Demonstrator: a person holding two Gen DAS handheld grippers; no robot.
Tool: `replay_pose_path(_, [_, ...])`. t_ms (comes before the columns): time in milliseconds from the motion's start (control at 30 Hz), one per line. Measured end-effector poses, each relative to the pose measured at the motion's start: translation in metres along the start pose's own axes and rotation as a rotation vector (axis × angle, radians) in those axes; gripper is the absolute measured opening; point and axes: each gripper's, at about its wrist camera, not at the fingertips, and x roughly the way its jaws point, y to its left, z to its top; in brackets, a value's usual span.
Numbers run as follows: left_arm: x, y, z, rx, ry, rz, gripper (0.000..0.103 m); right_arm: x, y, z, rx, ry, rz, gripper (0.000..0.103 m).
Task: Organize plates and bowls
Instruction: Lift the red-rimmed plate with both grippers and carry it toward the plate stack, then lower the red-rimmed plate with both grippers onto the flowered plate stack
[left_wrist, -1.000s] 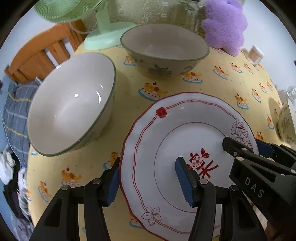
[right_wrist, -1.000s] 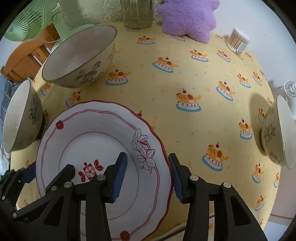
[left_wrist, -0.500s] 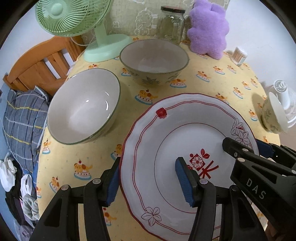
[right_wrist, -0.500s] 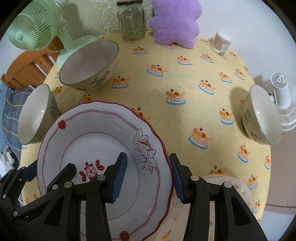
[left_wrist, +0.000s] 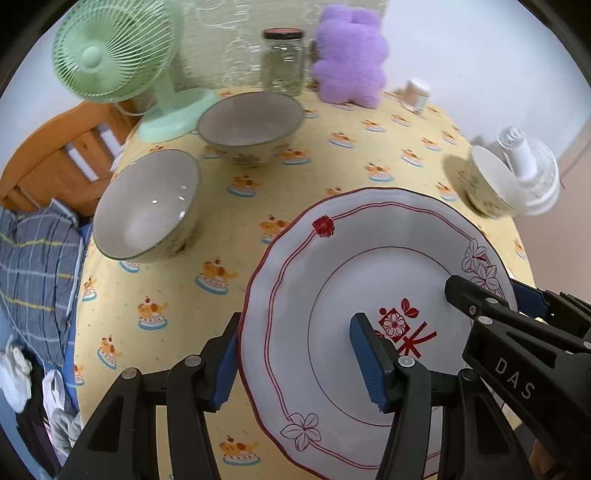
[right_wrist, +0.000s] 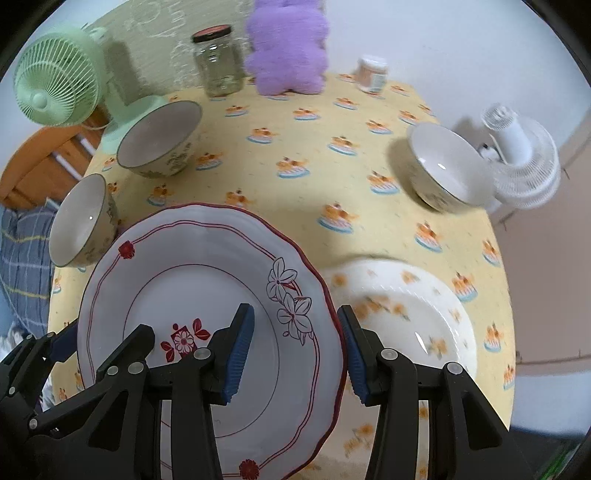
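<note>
Red-rimmed plate (right_wrist: 207, 295) sat lower left of the right wrist frame, clear of the tablecloth (right_wrist: 295, 177). Left gripper (left_wrist: 295, 362) clamped its left rim, right gripper (right_wrist: 295, 347) its right rim. White plate (right_wrist: 402, 317) lay lower right.

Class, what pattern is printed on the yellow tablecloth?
Small orange cake motifs on the yellow tablecloth, clearest in the right wrist view.

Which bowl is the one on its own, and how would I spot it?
Start at the yellow tablecloth with the cake print and go to the white fan at its right edge. The lone bowl stands right beside it. The other two bowls sit together across the table by the green fan.
</note>
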Motion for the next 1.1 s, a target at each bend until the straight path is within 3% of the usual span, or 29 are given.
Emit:
replay_pose_path(433, [0.0, -0.059, -0.023, 0.095, 0.029, -0.022, 0.059, -0.009, -0.058, -0.04, 0.097, 0.014, -0.023, 0.05])
replay_pose_path(833, [0.019, -0.12, -0.029, 0.051, 0.082, -0.018, 0.059, 0.006, -0.12, -0.045, 0.061, 0.062, -0.018, 0.05])
replay_pose_path(1100, [0.035, -0.139, -0.031, 0.001, 0.111, -0.016, 0.059, 0.021, -0.144, -0.042, 0.019, 0.094, -0.007, 0.05])
